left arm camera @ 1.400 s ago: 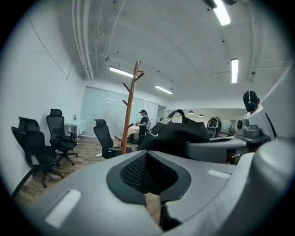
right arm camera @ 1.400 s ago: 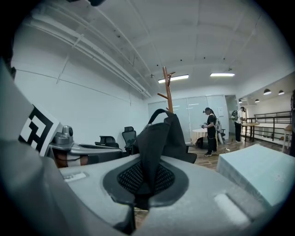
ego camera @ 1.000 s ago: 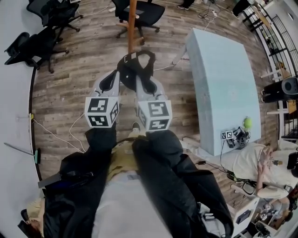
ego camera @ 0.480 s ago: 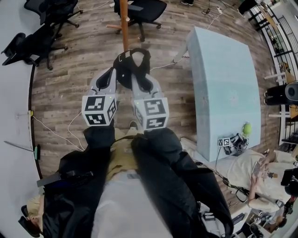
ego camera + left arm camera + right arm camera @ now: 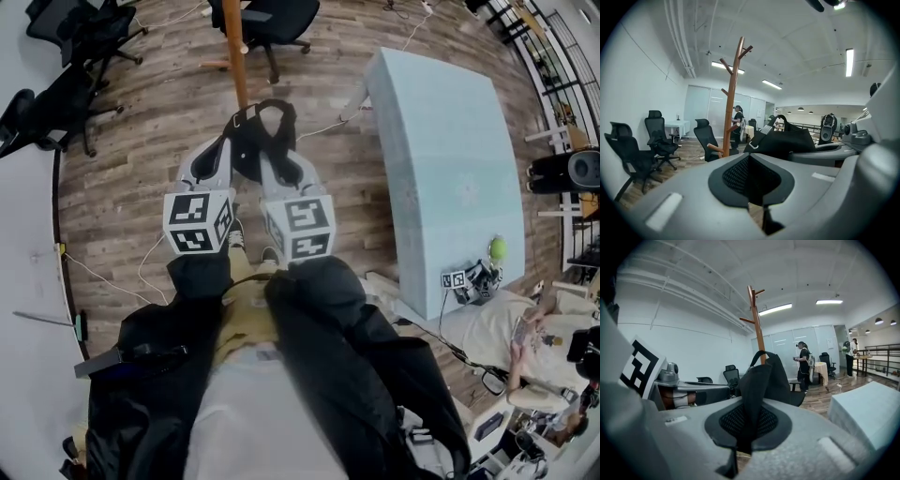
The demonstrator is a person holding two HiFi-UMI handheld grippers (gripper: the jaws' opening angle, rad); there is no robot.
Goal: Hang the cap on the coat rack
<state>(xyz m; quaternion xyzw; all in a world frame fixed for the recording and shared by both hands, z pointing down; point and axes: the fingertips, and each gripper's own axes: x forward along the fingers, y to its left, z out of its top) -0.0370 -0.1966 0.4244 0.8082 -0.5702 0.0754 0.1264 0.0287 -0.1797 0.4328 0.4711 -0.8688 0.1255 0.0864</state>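
Note:
A black cap hangs between the tips of my two grippers, in front of my body. My right gripper is shut on it, and a strip of the cap's fabric rises out of the right gripper's closed jaws. My left gripper is beside it. In the left gripper view the left gripper has its jaws together with nothing seen between them, and the cap lies off to the right. The wooden coat rack stands ahead on the floor, its pegs bare, and rises behind the cap.
A light blue table stands to my right. Black office chairs are near the rack's foot, with more at the left. A seated person is at the lower right. Another person stands at the far end. Cables lie on the wooden floor.
In the head view the rack's pole has drifted to the left and the table has shifted. Both grippers and the cap moved slightly left together. The grip is the same.

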